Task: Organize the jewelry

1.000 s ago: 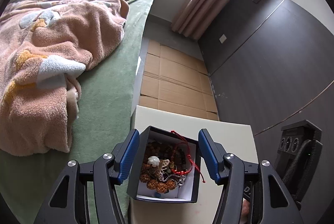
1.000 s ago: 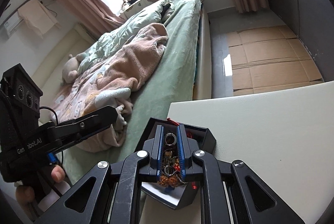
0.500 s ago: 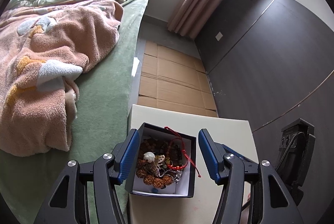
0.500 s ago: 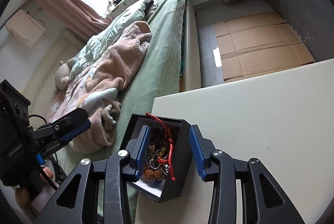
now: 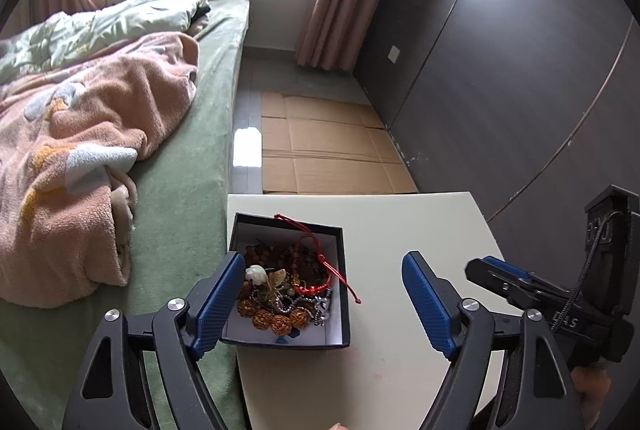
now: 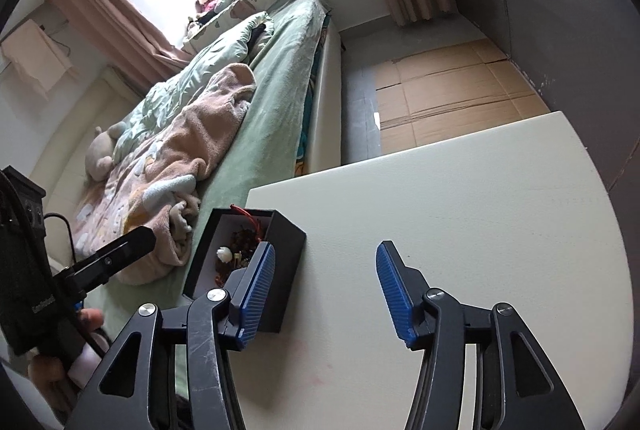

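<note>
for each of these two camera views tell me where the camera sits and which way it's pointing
Left wrist: on the left gripper, looking forward and down at the jewelry box on the white table, bed beyond; own blue fingers, right gripper at right.
Right wrist: on the right gripper, facing the table; left gripper at left.
Shared: box, table, bed.

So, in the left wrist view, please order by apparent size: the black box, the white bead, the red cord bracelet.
1. black box, clearly largest.
2. red cord bracelet, draped over its rim.
3. white bead, smallest.
All lie together, so nearness hardly distorts this.
</note>
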